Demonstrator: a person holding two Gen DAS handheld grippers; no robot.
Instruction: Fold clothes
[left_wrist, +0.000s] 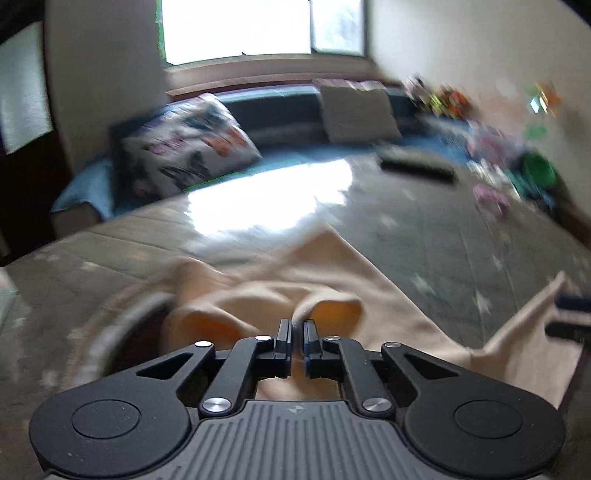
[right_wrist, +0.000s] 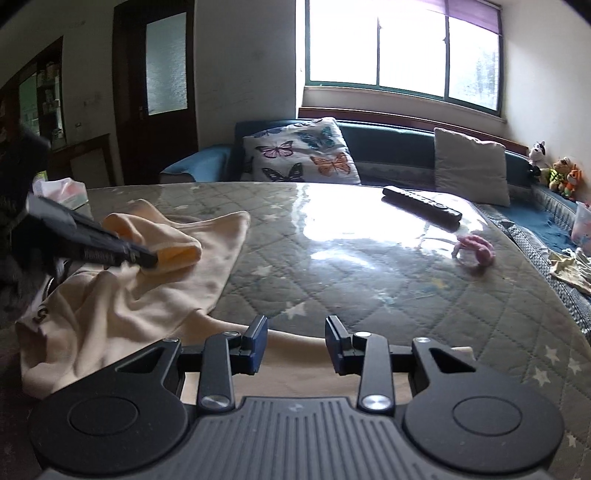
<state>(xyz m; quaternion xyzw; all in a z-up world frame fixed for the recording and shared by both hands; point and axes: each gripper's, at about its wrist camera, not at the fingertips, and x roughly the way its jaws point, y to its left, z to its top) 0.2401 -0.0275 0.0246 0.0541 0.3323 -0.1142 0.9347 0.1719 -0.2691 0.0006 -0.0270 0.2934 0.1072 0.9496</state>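
Observation:
A cream garment (right_wrist: 122, 306) lies rumpled on the near left part of the quilted, star-patterned table (right_wrist: 369, 280). My left gripper (left_wrist: 297, 326) is shut on a raised fold of the garment (left_wrist: 332, 273), which bulges in two loops just past the fingertips. The right wrist view shows it coming in from the left, my left gripper (right_wrist: 149, 260) pinching that fold above the table. My right gripper (right_wrist: 295, 328) stands open above the garment's near edge, and its pads press on nothing. At the right edge of the left wrist view, my right gripper (left_wrist: 569, 315) is beside a lifted corner of the cloth.
A black remote control (right_wrist: 421, 206) and a small pink item (right_wrist: 476, 251) lie on the far right of the table. A tissue box (right_wrist: 62, 192) stands at the far left. Behind is a sofa with a butterfly pillow (right_wrist: 299, 155), a grey cushion (right_wrist: 472, 166) and plush toys (right_wrist: 557, 173).

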